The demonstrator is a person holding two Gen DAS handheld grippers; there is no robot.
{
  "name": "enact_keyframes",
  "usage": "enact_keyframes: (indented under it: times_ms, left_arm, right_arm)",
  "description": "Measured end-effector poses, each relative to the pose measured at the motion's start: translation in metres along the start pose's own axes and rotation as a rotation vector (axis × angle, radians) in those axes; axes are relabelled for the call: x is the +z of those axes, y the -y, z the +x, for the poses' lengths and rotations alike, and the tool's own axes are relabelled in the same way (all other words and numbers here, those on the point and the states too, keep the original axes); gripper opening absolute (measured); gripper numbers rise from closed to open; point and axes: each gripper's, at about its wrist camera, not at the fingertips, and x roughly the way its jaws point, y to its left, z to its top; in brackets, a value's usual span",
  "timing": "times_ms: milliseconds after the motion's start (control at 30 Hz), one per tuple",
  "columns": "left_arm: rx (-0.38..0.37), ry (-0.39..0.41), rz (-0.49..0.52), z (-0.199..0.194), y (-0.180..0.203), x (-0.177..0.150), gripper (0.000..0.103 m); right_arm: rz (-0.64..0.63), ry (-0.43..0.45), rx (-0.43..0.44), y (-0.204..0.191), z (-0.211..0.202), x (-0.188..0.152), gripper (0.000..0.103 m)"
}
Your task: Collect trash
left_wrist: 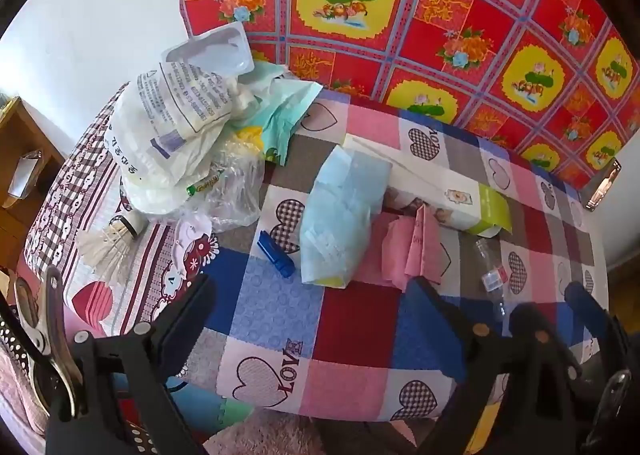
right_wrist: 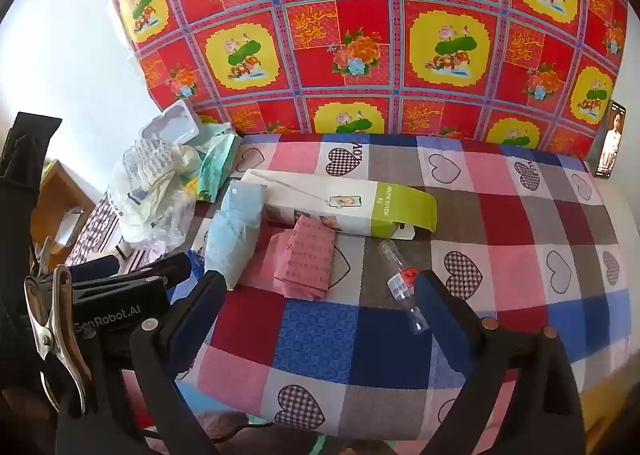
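Your left gripper [left_wrist: 308,319] and right gripper [right_wrist: 320,303] both gaped wide, holding nothing. You needed to close squarely on the small clear plastic bottle [right_wrist: 402,287] near the bed's [right_wrist: 320,335] front edge.

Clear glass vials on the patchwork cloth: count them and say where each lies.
1. The clear vial lies on its side just in front of the selfie-stick box, right of the pink packet. Others may hide under the trash pile.
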Motion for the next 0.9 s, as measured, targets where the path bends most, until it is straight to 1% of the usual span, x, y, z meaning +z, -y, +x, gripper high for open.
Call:
enact_keyframes:
  times_ms: [400,467,900]
  left_arm:
    - [0.011,0.016,-0.007,0.0006,-0.0031,-0.0070,0.097]
    - [0.015,0.007,-0.001,0.0009,-0.0019,-0.0013,0.097]
    - [0.012,0.001,-0.006,0.0006,-0.0035,0.0008,0.097]
  right_arm:
    - [-0.004,-0.002,0.010,0.0029,0.0017,-0.0011,0.098]
    - [-0.003,-0.005,-0.002,-0.0011,0.0028,0.0007,0.097]
    - [-0.005,-0.007,-0.005,-0.0014,0.0039,0.0015,0.098]
